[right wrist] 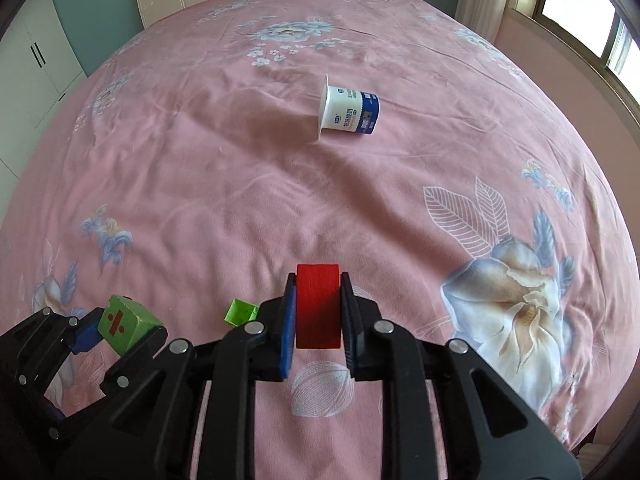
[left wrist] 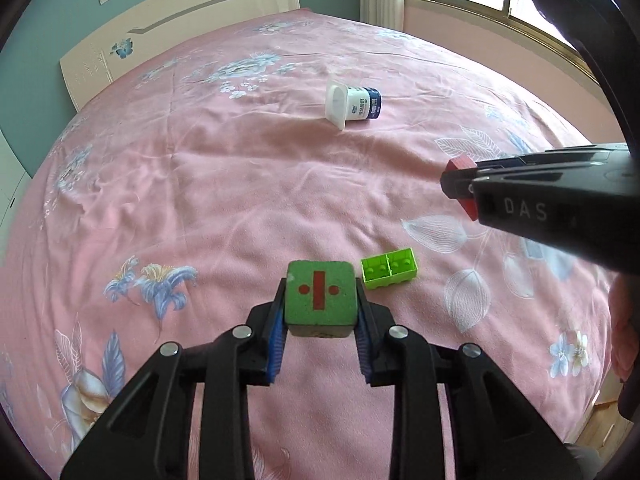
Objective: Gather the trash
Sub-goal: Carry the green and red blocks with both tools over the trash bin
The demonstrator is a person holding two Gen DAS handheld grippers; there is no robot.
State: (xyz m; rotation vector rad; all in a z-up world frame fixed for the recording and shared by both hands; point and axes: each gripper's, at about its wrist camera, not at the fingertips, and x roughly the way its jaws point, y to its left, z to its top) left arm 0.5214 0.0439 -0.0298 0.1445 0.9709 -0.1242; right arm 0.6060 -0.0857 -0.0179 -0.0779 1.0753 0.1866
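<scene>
My left gripper [left wrist: 320,300] is shut on a green cube [left wrist: 320,294] that bears a red division sign, and holds it above the pink bedspread. In the right wrist view the same cube [right wrist: 124,326] shows at the lower left between the left gripper's fingers. My right gripper [right wrist: 318,308] is shut on a red block [right wrist: 318,304], also lifted off the bed; the left wrist view shows that block [left wrist: 462,178] at the right. A lime green toy brick [left wrist: 389,268] lies on the bed just right of the green cube. A white and blue yogurt cup [right wrist: 348,110] lies on its side farther up the bed.
The pink floral bedspread [left wrist: 200,184] fills both views. A cream headboard [left wrist: 160,40] stands at the far end, a window [right wrist: 592,20] on the right and a white wardrobe [right wrist: 28,76] on the left. A person's hand [left wrist: 624,320] shows at the right edge.
</scene>
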